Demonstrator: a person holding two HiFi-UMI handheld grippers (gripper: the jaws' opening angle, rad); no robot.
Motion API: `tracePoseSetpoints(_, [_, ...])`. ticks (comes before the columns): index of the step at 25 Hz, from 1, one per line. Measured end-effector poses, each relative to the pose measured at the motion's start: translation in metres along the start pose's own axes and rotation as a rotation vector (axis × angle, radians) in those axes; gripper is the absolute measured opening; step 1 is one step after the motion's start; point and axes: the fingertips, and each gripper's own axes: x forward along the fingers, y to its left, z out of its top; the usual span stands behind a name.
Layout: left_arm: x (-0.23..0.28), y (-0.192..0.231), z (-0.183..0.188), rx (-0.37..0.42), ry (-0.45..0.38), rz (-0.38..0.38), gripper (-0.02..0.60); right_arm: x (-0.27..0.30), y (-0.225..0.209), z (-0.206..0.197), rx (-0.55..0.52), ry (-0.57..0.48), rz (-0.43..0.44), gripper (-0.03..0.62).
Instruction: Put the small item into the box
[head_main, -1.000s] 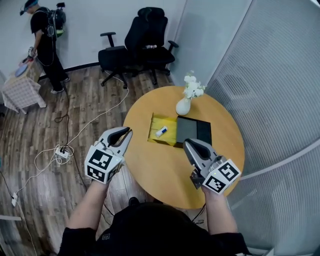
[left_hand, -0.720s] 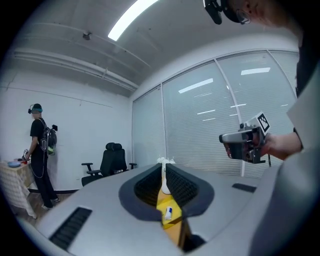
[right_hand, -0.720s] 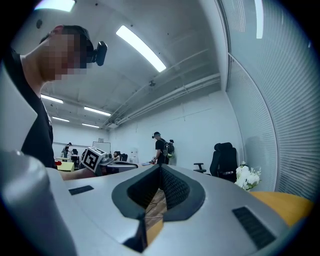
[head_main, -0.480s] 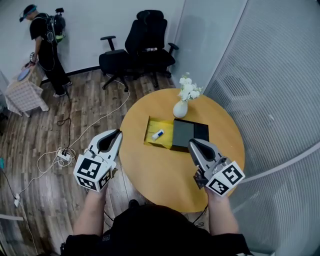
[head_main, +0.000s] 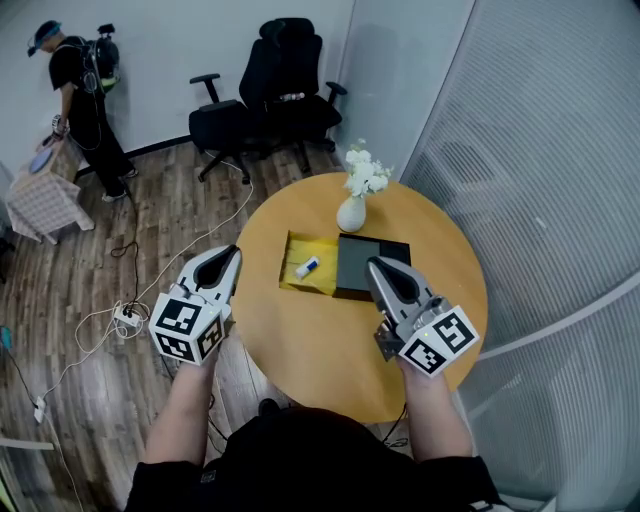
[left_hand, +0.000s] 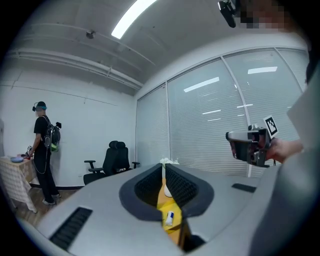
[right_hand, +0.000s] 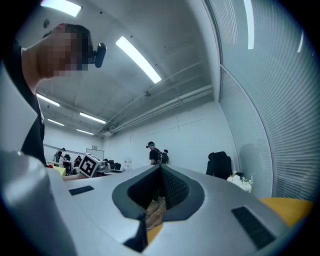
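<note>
Both arms reach forward, elbows bent. The left gripper (head_main: 226, 256) hangs at the round table's (head_main: 310, 340) edge, its jaws drawn almost together on nothing. The right gripper (head_main: 376, 268) is clenched and empty too. Since a second ago it has pushed forward over the black lid (head_main: 365, 250). The small white tube (head_main: 307, 267) stays lying in the yellow box (head_main: 325, 280) (untouched throughout).

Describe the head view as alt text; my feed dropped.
A small white item lies in an open yellow box beside a black lid on a round wooden table, a vase of white flowers behind. The left claw and right claw hover in front, shut and empty.
</note>
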Motion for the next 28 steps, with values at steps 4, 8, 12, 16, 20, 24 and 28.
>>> tracePoseSetpoints(4, [0.000,-0.005,-0.005,-0.003,0.004,-0.009,0.029,-0.004,-0.003,-0.005,-0.007,0.001,-0.020,0.035])
tracePoseSetpoints(8, [-0.006,-0.006,-0.011,-0.008,0.001,-0.012,0.029,-0.013,-0.008,-0.010,-0.021,0.013,-0.054,0.035])
tracePoseSetpoints(12, [-0.008,-0.005,-0.018,-0.019,-0.004,-0.024,0.029,-0.017,-0.008,-0.014,-0.030,0.021,-0.053,0.035])
tracePoseSetpoints(16, [-0.008,-0.005,-0.017,-0.014,-0.009,-0.027,0.029,-0.016,-0.006,-0.013,-0.029,0.022,-0.048,0.035])
tracePoseSetpoints(20, [-0.004,-0.010,-0.015,0.019,-0.029,-0.054,0.018,-0.012,-0.007,-0.015,-0.028,0.023,-0.040,0.035])
tracePoseSetpoints(24, [-0.004,-0.009,-0.014,0.029,-0.038,-0.060,0.015,-0.007,-0.009,-0.018,-0.037,0.041,-0.036,0.035])
tracePoseSetpoints(28, [-0.002,-0.009,-0.016,0.018,-0.023,-0.056,0.015,-0.007,-0.011,-0.019,-0.033,0.040,-0.042,0.035])
